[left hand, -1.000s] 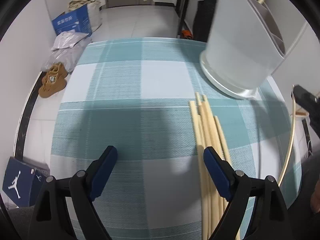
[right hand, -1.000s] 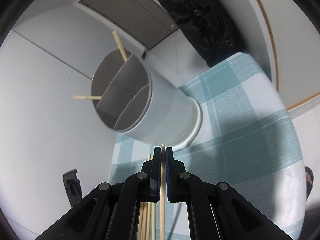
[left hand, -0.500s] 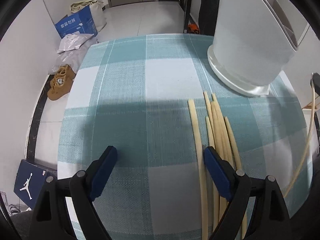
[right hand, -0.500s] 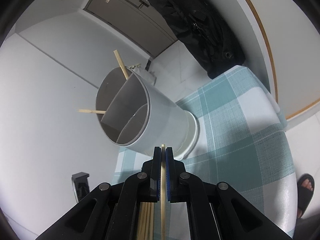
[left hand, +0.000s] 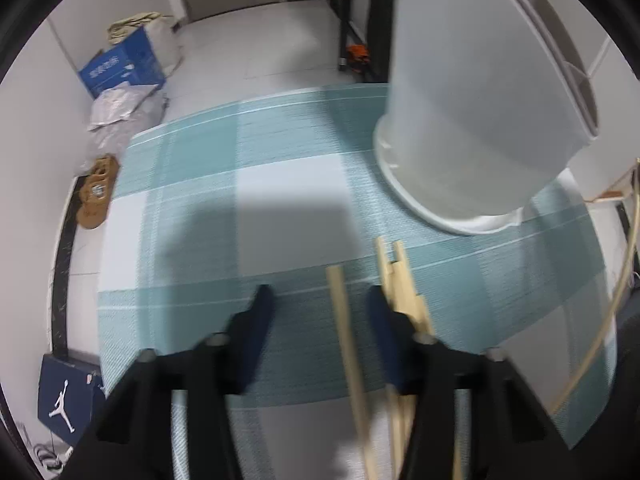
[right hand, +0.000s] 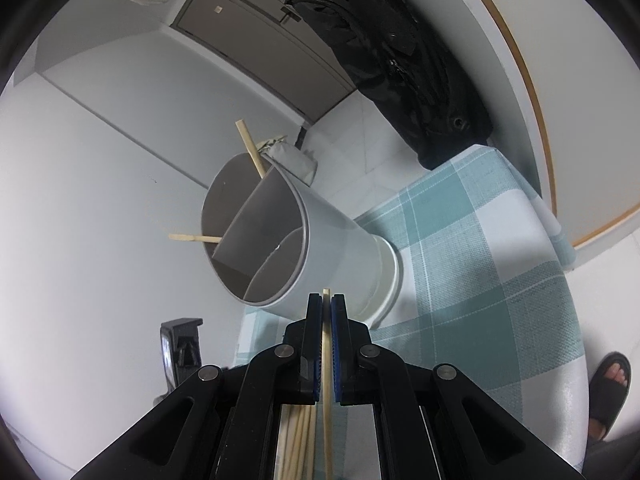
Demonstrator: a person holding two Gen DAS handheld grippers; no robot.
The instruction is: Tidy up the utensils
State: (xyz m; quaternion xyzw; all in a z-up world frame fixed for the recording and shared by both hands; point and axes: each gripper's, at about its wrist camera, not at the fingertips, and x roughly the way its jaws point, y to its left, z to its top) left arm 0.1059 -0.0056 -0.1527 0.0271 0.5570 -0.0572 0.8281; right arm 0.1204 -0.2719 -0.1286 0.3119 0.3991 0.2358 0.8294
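A white utensil holder (right hand: 304, 248) with inner dividers stands on the checked tablecloth (right hand: 480, 264); two chopsticks (right hand: 250, 148) stick out of its far compartment. My right gripper (right hand: 327, 308) is shut on a single chopstick (right hand: 327, 380), held just in front of the holder's rim. In the left wrist view the holder (left hand: 480, 92) stands at the upper right. My left gripper (left hand: 320, 312) is open and low over the cloth, with one chopstick (left hand: 346, 336) lying between its jaws. Several more chopsticks (left hand: 404, 280) lie against its right finger.
The table edge (left hand: 120, 184) is at the left, with boxes (left hand: 120, 68), bags and shoes on the floor beyond. A black bag (right hand: 400, 60) hangs past the table's far end. A phone stand (right hand: 180, 340) sits to the left. A sandalled foot (right hand: 608, 392) is at the right.
My left gripper's jaws have narrowed and moved right, around one chopstick of the pile. My right gripper has lifted its chopstick closer to the holder's rim.
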